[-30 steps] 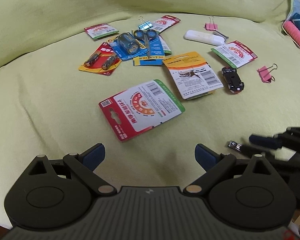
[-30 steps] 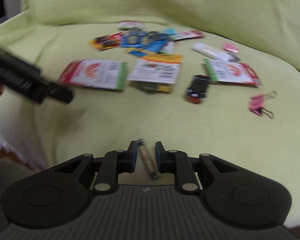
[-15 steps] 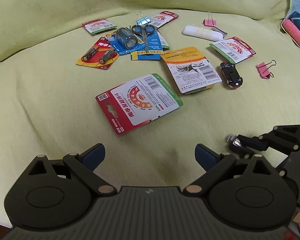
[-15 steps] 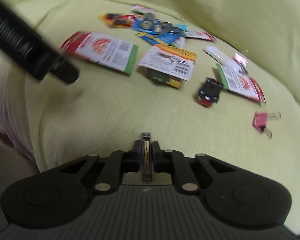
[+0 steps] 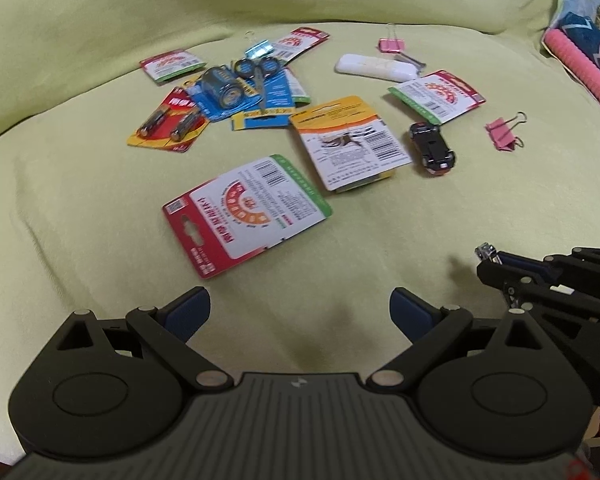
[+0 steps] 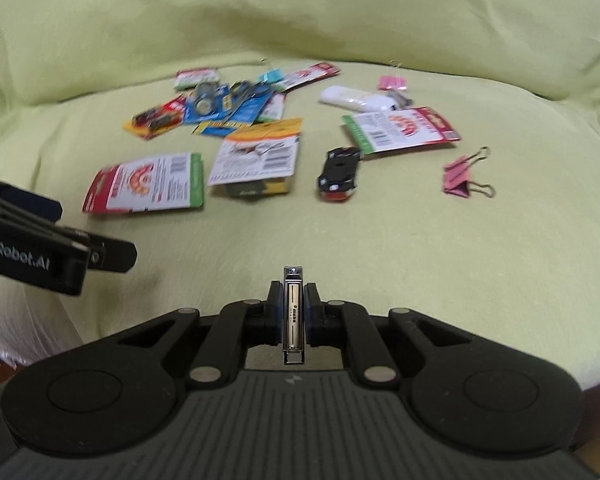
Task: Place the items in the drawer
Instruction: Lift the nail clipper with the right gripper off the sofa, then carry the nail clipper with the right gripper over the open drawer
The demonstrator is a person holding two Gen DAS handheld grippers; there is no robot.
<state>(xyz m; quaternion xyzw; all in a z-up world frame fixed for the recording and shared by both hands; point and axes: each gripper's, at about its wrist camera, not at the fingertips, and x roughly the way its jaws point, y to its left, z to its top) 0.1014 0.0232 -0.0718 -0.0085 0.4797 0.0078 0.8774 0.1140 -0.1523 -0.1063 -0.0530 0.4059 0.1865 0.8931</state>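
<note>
Nail clipper [image 6: 293, 314] is pinched between my right fingers [image 6: 293, 312], running lengthwise along them with its shiny tip poking out front, held above the near edge of the green blanket [image 6: 380, 240]. My left fingers [image 5: 300, 308] are spread wide with nothing in them, hovering low over the same blanket.

No drawer shows in either view, so I can't say where it sits. My guess is the clipper is headed there. It's thin slick metal, so I'd keep the squeeze firm and carry it level, no quick swings, and only let go once it's low inside the drawer.

The rest of the stuff lies out on the blanket: big red card [image 5: 246, 214], orange card [image 5: 350, 142], toy car [image 5: 432, 148], pink clip [image 5: 504, 136], white case [image 5: 376, 67], and the pile with batteries [image 5: 168, 122] and scissors [image 5: 258, 72].

Right camera gives me the grip itself, dead centre, pads on both flat sides. Left camera only catches the clipper's tip from the side, but it shows the pile much sharper, plus a pink roll [image 5: 584, 72] at the far right edge that the right view barely catches.
</note>
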